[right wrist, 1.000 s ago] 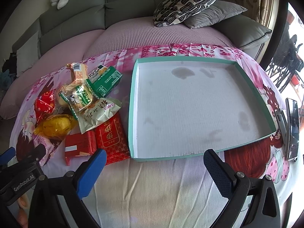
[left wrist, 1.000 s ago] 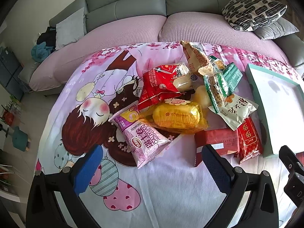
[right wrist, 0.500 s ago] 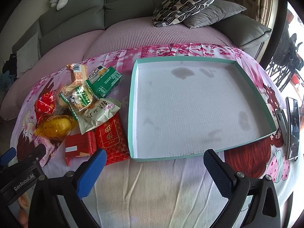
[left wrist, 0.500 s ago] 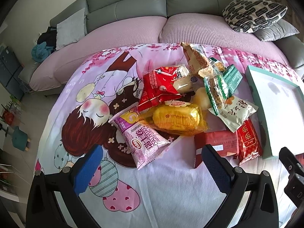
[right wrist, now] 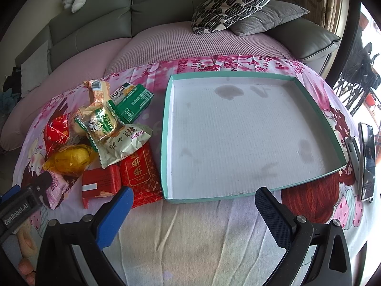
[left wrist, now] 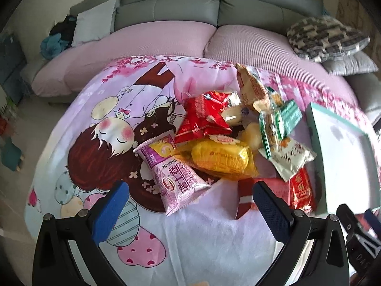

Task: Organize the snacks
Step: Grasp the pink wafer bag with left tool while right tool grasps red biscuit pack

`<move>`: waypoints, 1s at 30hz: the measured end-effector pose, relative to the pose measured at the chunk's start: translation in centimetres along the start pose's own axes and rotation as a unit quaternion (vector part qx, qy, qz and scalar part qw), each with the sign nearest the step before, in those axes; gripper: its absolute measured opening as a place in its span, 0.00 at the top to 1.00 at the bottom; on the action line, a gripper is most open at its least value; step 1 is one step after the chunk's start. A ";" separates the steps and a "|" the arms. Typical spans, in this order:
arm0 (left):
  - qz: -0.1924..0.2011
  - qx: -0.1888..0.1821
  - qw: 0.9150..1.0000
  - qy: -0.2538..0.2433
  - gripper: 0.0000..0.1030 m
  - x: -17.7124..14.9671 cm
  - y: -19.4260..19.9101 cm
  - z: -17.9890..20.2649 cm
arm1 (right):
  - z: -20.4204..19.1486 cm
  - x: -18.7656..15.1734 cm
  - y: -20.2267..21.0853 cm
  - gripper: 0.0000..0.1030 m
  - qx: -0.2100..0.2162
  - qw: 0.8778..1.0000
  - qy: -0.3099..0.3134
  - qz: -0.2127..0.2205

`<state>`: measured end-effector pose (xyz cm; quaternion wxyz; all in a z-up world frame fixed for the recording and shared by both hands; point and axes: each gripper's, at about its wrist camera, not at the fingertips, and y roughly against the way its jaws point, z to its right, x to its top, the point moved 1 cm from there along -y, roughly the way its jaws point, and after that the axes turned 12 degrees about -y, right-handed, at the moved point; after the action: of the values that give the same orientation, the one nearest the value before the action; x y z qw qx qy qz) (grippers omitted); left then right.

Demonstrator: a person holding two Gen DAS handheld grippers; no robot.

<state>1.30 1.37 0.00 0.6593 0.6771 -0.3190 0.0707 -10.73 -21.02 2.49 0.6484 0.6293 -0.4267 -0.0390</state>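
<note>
A heap of snack packets lies on a cartoon-print cloth: a purple wafer pack (left wrist: 176,178), a yellow pack (left wrist: 221,157), a red bag (left wrist: 202,119), a red box (right wrist: 100,183), a red flat pack (right wrist: 140,174), a white pack (right wrist: 123,143) and a green box (right wrist: 133,102). An empty teal-rimmed tray (right wrist: 164,143) sits to their right. My left gripper (left wrist: 190,205) hovers open just short of the purple pack. Nothing is between the fingers of my open right gripper (right wrist: 193,212), near the tray's front edge.
A grey sofa with pink seat covers runs behind the table, with a patterned cushion (right wrist: 235,2) on it. A phone (right wrist: 366,159) on a stand sits at the right table edge. Bare cloth (right wrist: 190,243) lies in front of both grippers.
The left wrist view has shifted left and slightly closer to the snack heap, with motion blur. The right wrist view is almost unchanged. Both grippers stay open.
</note>
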 end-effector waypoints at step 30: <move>-0.126 -0.041 0.989 0.074 0.12 0.0 -7.2 -4.7 | -11.6 -3.3 -6.1 0.18 0.089 0.984 0.099 -0.116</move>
<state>6.56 5.23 -5.55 0.7117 0.6774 -0.1846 0.0240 -2.87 -11.22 -2.55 0.6200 0.7304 -0.2864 -0.0135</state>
